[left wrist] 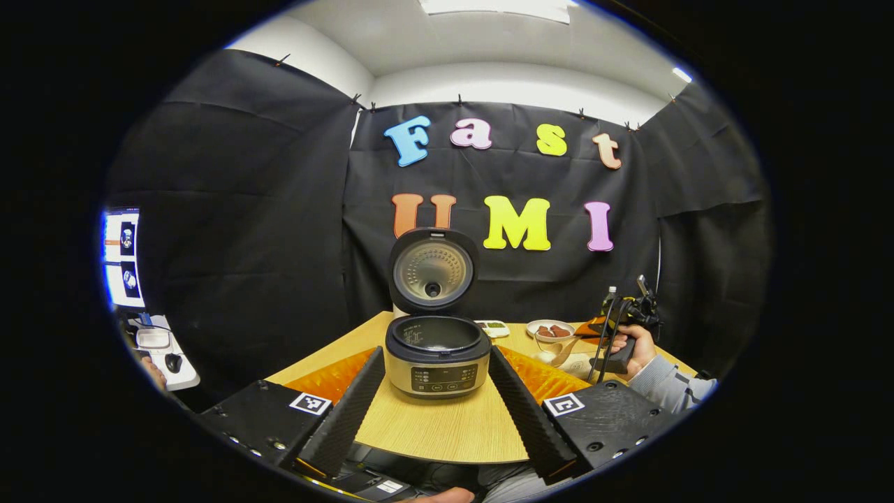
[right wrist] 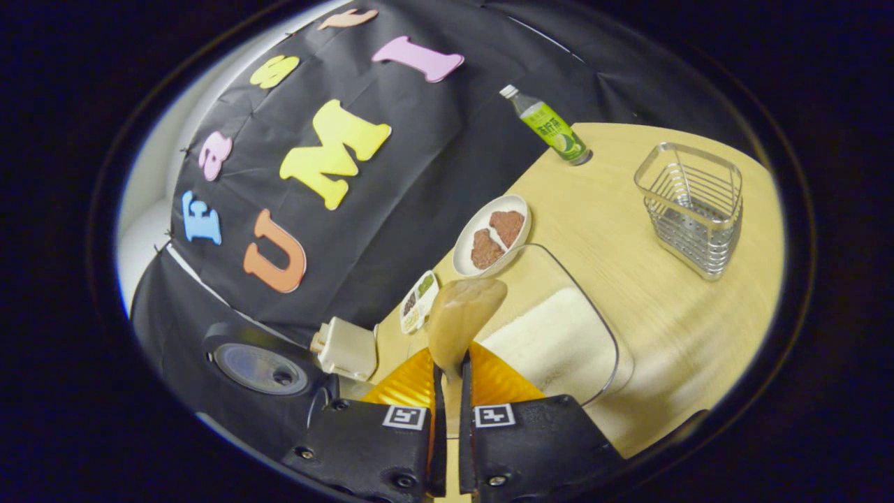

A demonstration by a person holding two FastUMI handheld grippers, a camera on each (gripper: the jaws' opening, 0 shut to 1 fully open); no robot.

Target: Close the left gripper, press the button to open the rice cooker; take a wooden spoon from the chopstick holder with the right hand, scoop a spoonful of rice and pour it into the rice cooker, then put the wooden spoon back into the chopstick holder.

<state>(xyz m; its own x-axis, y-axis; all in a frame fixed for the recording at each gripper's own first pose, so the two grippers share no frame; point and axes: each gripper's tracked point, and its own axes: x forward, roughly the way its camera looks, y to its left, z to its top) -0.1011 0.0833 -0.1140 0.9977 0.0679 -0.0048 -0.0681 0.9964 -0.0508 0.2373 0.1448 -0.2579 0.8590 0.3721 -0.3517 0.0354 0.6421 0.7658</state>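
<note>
My right gripper [right wrist: 448,374] is clamped on the handle of the wooden spoon [right wrist: 461,314], whose bowl hangs over the rice [right wrist: 552,342] in the glass dish [right wrist: 614,349]. The spoon looks light and stiff — a grip low on the handle should give reach, though the smooth wood may twist. My left gripper [left wrist: 436,405] stands wide open, holding nothing. The left gripper view shows the rice cooker [left wrist: 437,356] with its lid up; the right gripper view shows the empty chopstick holder [right wrist: 691,206] — well apart from the dish.
</note>
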